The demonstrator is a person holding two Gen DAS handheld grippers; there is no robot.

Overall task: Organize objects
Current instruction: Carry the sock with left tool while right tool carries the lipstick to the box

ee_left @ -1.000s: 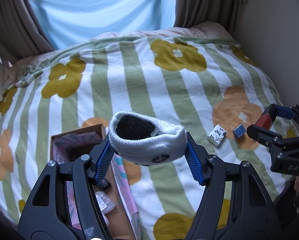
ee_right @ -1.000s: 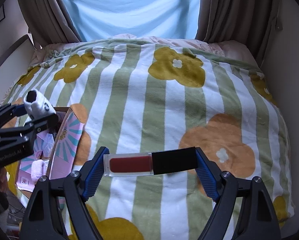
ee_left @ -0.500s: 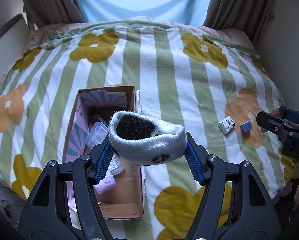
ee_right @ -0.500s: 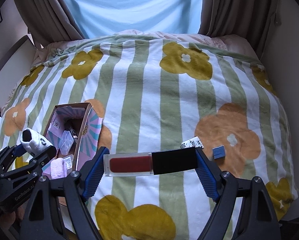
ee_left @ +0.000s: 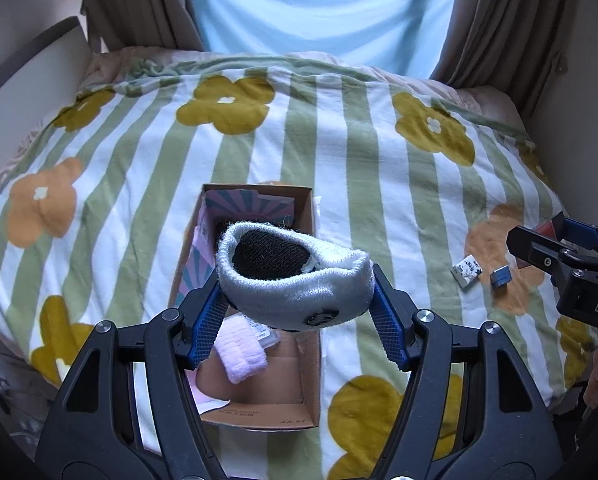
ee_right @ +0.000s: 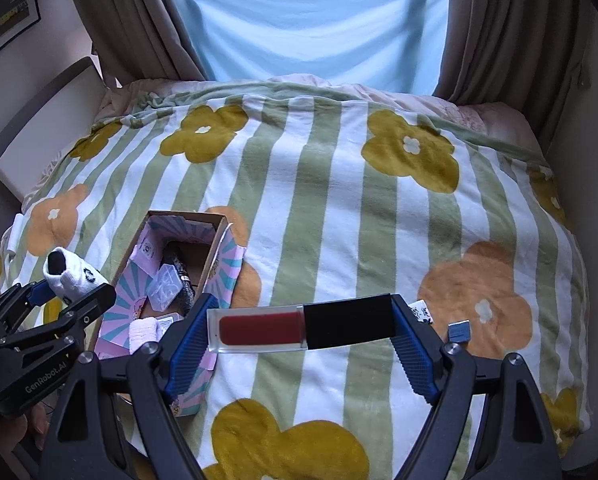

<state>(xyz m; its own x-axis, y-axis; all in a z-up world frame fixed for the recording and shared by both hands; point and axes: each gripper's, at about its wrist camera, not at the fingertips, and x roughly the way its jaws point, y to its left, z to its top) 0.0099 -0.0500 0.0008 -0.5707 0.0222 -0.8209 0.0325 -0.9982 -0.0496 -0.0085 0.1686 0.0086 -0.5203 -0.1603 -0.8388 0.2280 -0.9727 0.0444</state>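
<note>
My left gripper (ee_left: 295, 320) is shut on a rolled white sock (ee_left: 295, 280) with a black toe, held above an open cardboard box (ee_left: 307, 412) on the bed. In the right wrist view that sock (ee_right: 73, 274) shows at the far left, left of the box (ee_right: 215, 232). My right gripper (ee_right: 301, 328) is shut on a red lip gloss tube (ee_right: 299, 326) with a black cap, held crosswise over the blanket to the right of the box. The box holds a pink cloth (ee_left: 241, 356), a clear plastic case (ee_right: 165, 286) and other small items.
A striped blanket with flowers (ee_right: 319, 200) covers the bed. A small white patterned packet (ee_left: 466, 270) and a small blue-grey cube (ee_left: 501, 277) lie on it at the right. Curtains and a window stand beyond the bed; a wall runs along the right.
Both grippers have drawn back from the bed and a little up, so more of the blanket shows. The box has come to lie under the sock in the left view. Both grips are unchanged.
</note>
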